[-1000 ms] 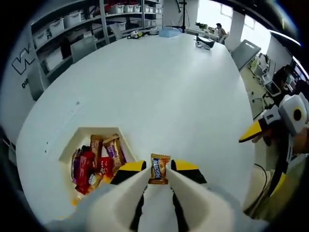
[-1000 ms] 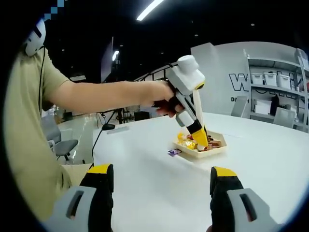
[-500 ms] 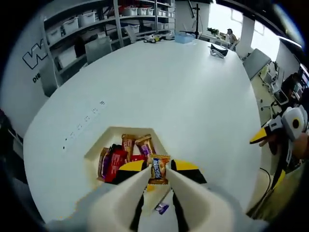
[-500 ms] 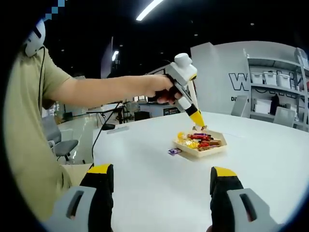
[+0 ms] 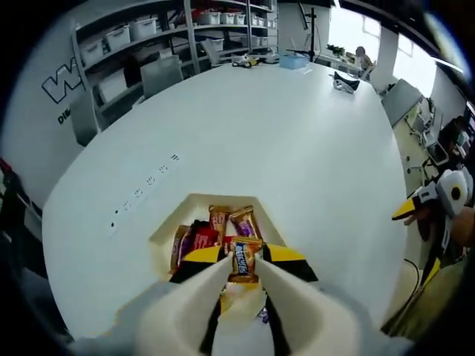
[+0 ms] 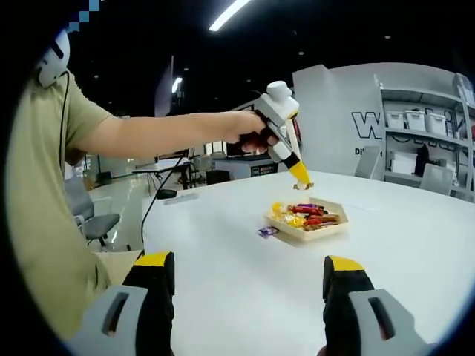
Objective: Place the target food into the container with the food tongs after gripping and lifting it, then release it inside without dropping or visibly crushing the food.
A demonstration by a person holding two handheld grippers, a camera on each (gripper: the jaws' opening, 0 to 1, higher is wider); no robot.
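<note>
Pinched between the yellow tips of the left gripper (image 5: 243,259), a wrapped candy bar (image 5: 243,259) is held above the snack-filled tray (image 5: 165,234). The right gripper (image 6: 249,285) is kept spread and empty, well apart from the tray. The carrying step seems in hand; lowering and a gentle release into the tray are called for next.

Left gripper (image 6: 301,180) — wrapped snack (image 6: 303,185) above tray (image 6: 326,229)

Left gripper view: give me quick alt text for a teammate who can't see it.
The left gripper holds a small wrapped snack between its yellow-tipped jaws, above a cream tray of assorted wrapped snacks on a white table. Storage shelves line the far wall.
</note>
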